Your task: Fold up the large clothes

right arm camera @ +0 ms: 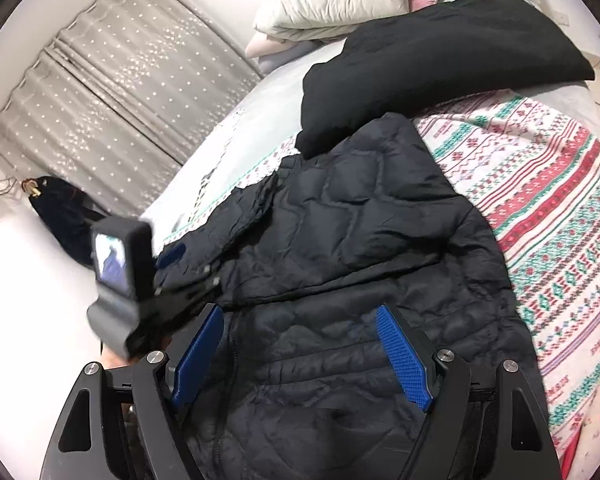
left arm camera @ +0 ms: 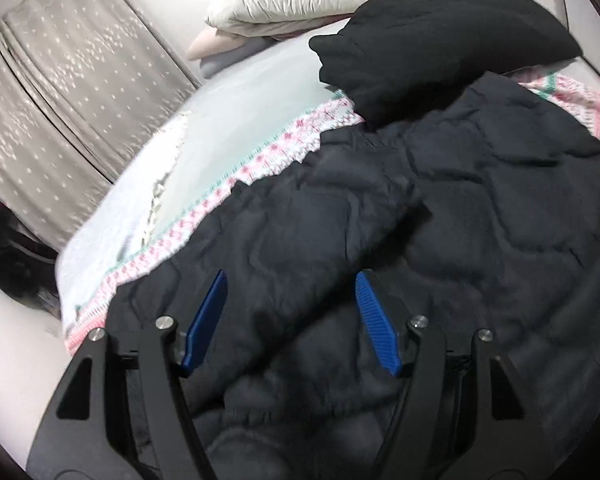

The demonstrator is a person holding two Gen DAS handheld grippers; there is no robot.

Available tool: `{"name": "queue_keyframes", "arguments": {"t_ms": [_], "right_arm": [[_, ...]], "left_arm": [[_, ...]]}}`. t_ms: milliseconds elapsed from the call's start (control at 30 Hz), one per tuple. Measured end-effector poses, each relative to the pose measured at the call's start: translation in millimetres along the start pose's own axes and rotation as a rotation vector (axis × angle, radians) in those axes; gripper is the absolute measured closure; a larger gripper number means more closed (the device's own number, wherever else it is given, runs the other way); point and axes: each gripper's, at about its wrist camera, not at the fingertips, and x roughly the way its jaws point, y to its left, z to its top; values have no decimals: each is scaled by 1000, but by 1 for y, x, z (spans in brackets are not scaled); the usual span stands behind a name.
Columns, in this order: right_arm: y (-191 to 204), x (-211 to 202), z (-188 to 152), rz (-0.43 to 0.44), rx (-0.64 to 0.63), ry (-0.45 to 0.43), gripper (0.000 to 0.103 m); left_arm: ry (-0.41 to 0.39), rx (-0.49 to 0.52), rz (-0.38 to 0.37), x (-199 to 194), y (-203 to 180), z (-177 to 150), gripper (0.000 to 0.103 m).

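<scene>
I hold my left tongs [left arm camera: 290,312] and right tongs [right arm camera: 300,354] spread wide above the dark navy quilted puffer jacket [right arm camera: 340,272], gripping nothing. The jacket lies rumpled on the patterned knit bedspread [right arm camera: 548,216]. I judge the next step: pinch one edge layer, lift, fold across. Beyond lies a black folded garment [right arm camera: 440,68].

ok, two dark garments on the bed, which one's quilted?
The navy puffer jacket, stitched into padded panels, lies under both open tools. The black garment beyond it, toward the pillows, is smooth and unquilted.

Starry grey curtain [right arm camera: 112,108] behind blanket-covered bed [right arm camera: 540,208], stacked pillows [right arm camera: 332,0].
</scene>
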Motion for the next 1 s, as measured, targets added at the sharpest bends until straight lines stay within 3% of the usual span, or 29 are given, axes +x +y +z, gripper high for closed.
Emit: {"name": "queue_keyframes", "arguments": {"t_ms": [33, 67, 100, 133, 233, 400, 500, 667, 767, 900, 933, 1000], "right_arm": [[-1, -2, 0, 5, 0, 3, 23], [-2, -4, 1, 9, 0, 1, 23], [-3, -5, 1, 11, 0, -2, 23], [-3, -7, 2, 10, -2, -6, 23], [-6, -12, 6, 4, -10, -25, 23], [-14, -15, 4, 1, -2, -23, 23], [-19, -18, 3, 2, 10, -20, 23], [-20, -16, 2, -4, 15, -18, 23], [-18, -8, 0, -12, 9, 1, 23], [-15, -3, -3, -47, -23, 16, 23], [-15, -3, -4, -52, -29, 16, 23], [-16, -3, -3, -61, -29, 4, 23]], "left_arm": [[19, 24, 17, 7, -6, 2, 36], [28, 36, 11, 9, -8, 1, 51], [34, 41, -14, 10, -9, 1, 87], [45, 29, -56, 11, -8, 0, 101], [13, -55, -156, -3, 4, -3, 100], [-60, -73, -265, -41, 21, -20, 100], [-29, -75, -364, -55, 28, -37, 99], [77, -96, -453, -45, 13, -52, 99], [94, -161, -463, -42, 17, -51, 79], [53, -278, -596, -63, 50, -56, 78], [20, -277, -582, -71, 57, -55, 77], [-19, -263, -504, -76, 69, -53, 61]]}}
